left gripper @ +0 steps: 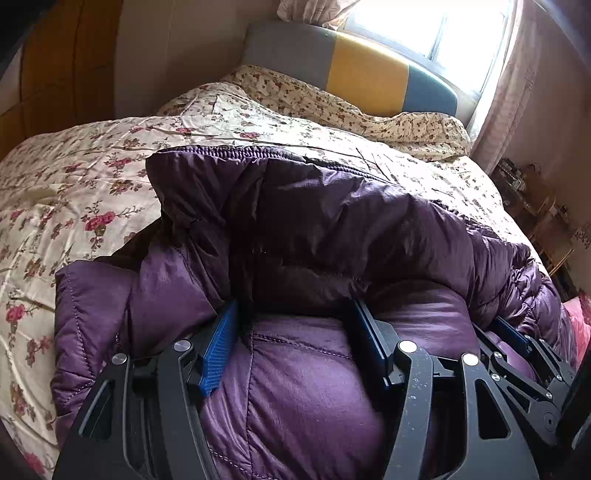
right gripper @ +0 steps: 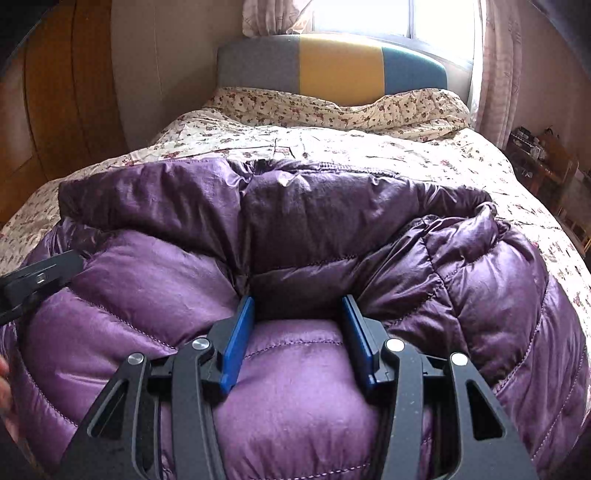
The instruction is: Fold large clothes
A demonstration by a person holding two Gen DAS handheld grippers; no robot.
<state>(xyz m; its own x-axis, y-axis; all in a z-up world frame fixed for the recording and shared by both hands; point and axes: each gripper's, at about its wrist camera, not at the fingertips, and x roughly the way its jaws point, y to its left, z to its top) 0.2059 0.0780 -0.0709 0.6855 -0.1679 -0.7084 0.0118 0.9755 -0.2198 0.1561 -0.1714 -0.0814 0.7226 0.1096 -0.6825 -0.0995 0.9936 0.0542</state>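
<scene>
in the left wrist view the left gripper (left gripper: pixel 295 332) sits at the lower middle of the frame, its blue pads (left gripper: pixel 218 350) standing partly apart with a thick puffed roll of the purple quilted jacket (left gripper: pixel 314 221) bulging up between them and pressing against both pads, so it has hold of that fold. at the lower right edge of the same frame the right gripper (left gripper: pixel 517 339) shows from the side, its blue-edged finger sunk into the same jacket. in the right wrist view the right gripper (right gripper: pixel 299 336) stands at the lower middle, its jaws also partly apart and clamped on a swollen fold of the purple padding, which fills the gap between the two blue pads (right gripper: pixel 236 347). the black frame of the left gripper (right gripper: pixel 40 277) pokes in at the left edge of this view. the jacket lies bunched across the near part of the bed (right gripper: pixel 369 147), its far edge folded over with darker lining showing. beyond it the floral cover runs up to a headboard (right gripper: pixel 340 66) of grey, yellow and blue panels at the top of the frame, under a bright window (right gripper: pixel 399 18).
</scene>
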